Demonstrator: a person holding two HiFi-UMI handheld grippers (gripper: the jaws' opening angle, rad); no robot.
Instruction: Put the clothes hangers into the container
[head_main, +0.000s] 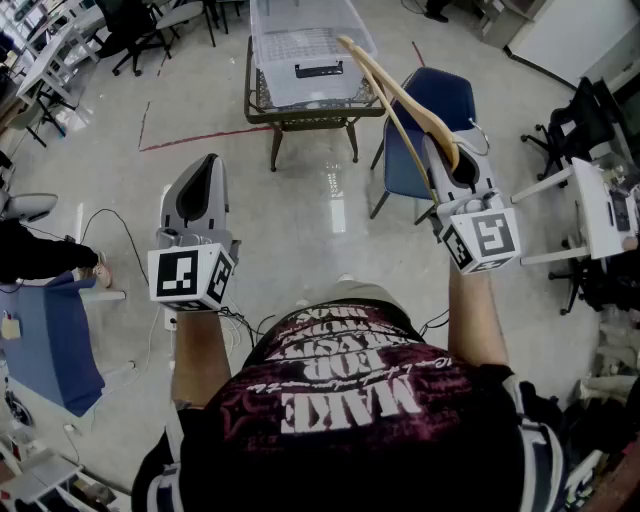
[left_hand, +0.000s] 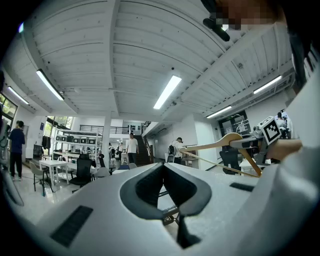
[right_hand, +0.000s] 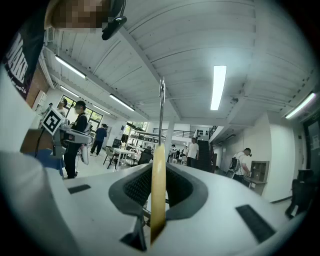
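**Head view**
- Left gripper (head_main: 205, 168): held level, nothing in it.
- Right gripper (head_main: 452, 145): held level, clamped on a wooden clothes hanger (head_main: 410, 105).
- Hanger position: held in the air; its far end shows in front of the right corner of the container (head_main: 275, 80).
- Container: clear plastic bin on a small dark-framed table (head_main: 300, 116), ahead of the person.
- Blue chair (head_main: 440, 100): just right of the table, below the hanger.
- Marker cubes: black-and-white square code on each gripper; no lettering.
- Shirt print (head_main: 350, 395): "MAKE" reads upside-down; the other lines are not legible.

**Left gripper view**
- Left gripper (left_hand: 163, 167): jaws pressed together, nothing between them.
- Hanger (left_hand: 225, 142): at right, with its bar slanting down toward the right gripper (left_hand: 255, 142).

**Right gripper view**
- Right gripper (right_hand: 157, 170): jaws clenched on the hanger (right_hand: 158, 200), seen edge-on.
- Metal hook (right_hand: 161, 110): rises straight up from the wood.
- Left gripper (right_hand: 70, 134): at left, marker cube showing.
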